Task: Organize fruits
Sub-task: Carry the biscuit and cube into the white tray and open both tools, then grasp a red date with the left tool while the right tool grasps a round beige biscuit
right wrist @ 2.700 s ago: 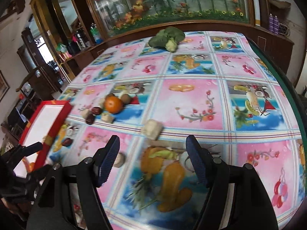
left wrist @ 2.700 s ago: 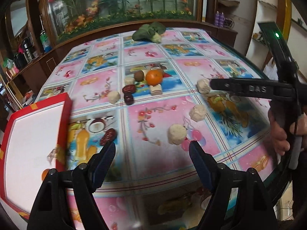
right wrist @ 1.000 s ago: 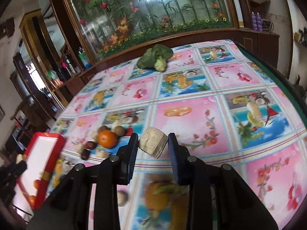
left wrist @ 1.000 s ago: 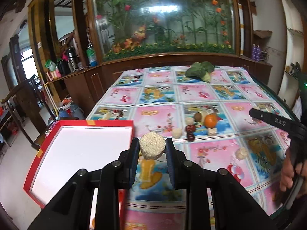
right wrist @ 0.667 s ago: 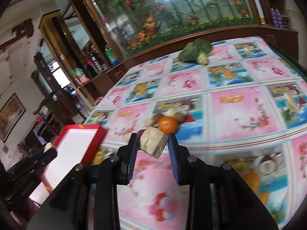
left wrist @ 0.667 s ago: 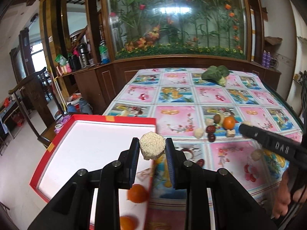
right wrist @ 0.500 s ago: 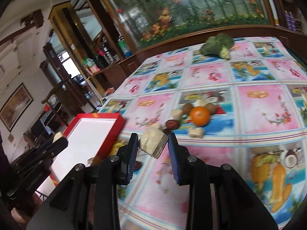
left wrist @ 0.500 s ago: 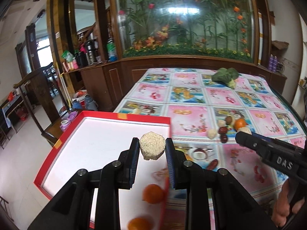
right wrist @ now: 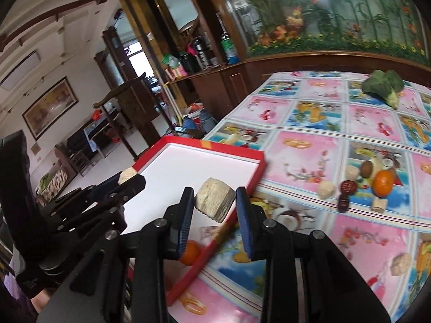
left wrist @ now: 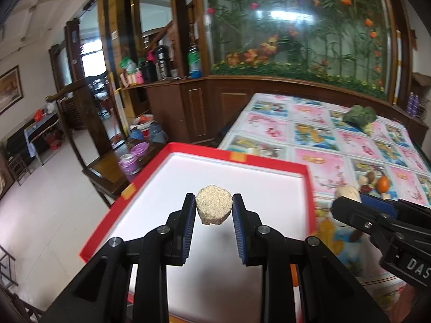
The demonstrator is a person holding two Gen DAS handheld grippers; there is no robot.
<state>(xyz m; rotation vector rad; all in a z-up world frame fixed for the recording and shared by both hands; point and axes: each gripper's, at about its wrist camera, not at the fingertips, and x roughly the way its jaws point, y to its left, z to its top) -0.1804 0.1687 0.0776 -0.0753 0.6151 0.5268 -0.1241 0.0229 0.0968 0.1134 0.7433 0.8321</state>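
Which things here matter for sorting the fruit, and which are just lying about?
In the job:
- left tongs, shut on a round beige piece
- right tongs, shut on a pale chunk
- red tray
- orange and pieces around it on the tablecloth

Lying about:
- broccoli
- bottles on the sideboard

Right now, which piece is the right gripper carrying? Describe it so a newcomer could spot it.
Start at the red-rimmed tray with the white floor, at the near-left edge of the fruit-print tablecloth. Above its right rim, the right gripper pinches a pale chunk. Unlike the left gripper's grainy round cake, it is angular, with streaky grey-beige faces.
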